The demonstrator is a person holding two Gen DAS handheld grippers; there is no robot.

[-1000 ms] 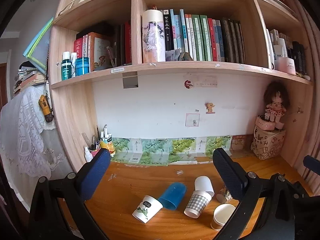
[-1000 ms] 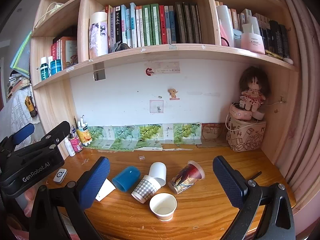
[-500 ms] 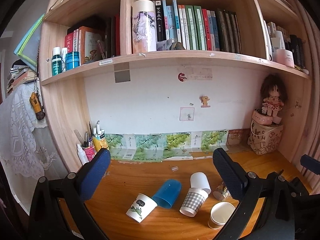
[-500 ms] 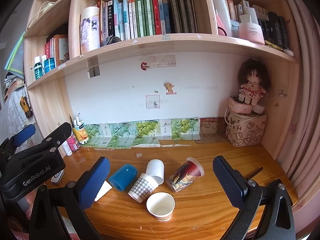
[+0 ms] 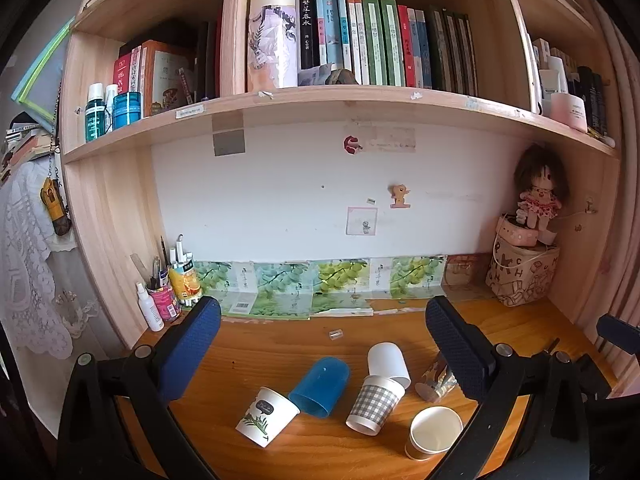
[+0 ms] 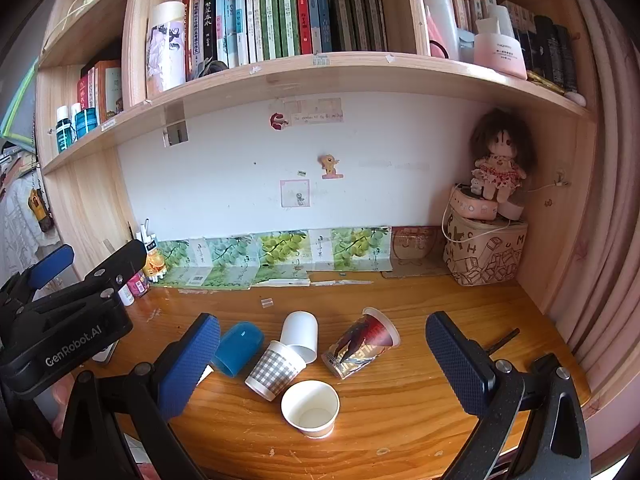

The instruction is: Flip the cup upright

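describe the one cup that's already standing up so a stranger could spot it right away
On the wooden desk under the bookshelves, a cluster of cups sits near the front edge. The plain paper cup is the nearest of them, just in front of the checked cup. It alone stands upright, its open mouth showing a white inside, while the others lie tipped over.

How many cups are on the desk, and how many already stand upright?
6 cups. Lying down: leaf-print cup, blue cup, checked cup, white cup, foil cup. Upright: plain paper cup, nearest the camera.
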